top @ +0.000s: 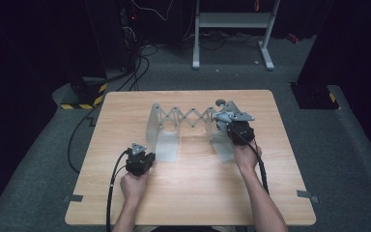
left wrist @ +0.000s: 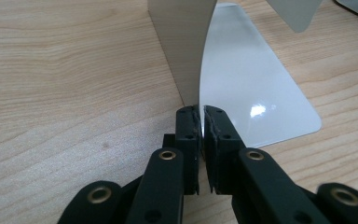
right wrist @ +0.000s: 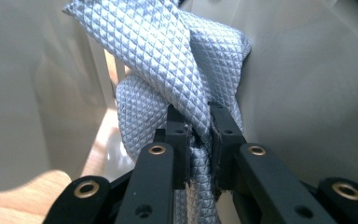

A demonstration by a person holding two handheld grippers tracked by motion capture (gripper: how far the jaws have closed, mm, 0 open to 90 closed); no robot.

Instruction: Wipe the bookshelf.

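While the folding rack (top: 186, 118) is standing across the far half of the table (top: 125, 203), I am gripping it at both ends. Its long axis, the zigzag lattice (top: 189, 117), is running left to right between my two grippers.

In the left gripper view, my left gripper (left wrist: 201, 122) is clamping the thin lower edge of the left end plate (left wrist: 186, 51), the jaws closed on the sheet where it curves down into its flat foot (left wrist: 256, 88). In the high view this gripper (top: 140, 162) is sitting at the near tip of that foot, closer to me than the lattice.

In the right gripper view, my right gripper (right wrist: 200, 128) is clenched on a textured grey bar (right wrist: 168, 51) of the lattice, hard by the right end plate (right wrist: 307, 84). In the high view it (top: 236, 126) is sitting higher and farther from me.

Judgement: the coming move is turning on that left-right axis; the right gripper is holding the linkage itself, so travel along that line would open or close the rack against the left anchor.
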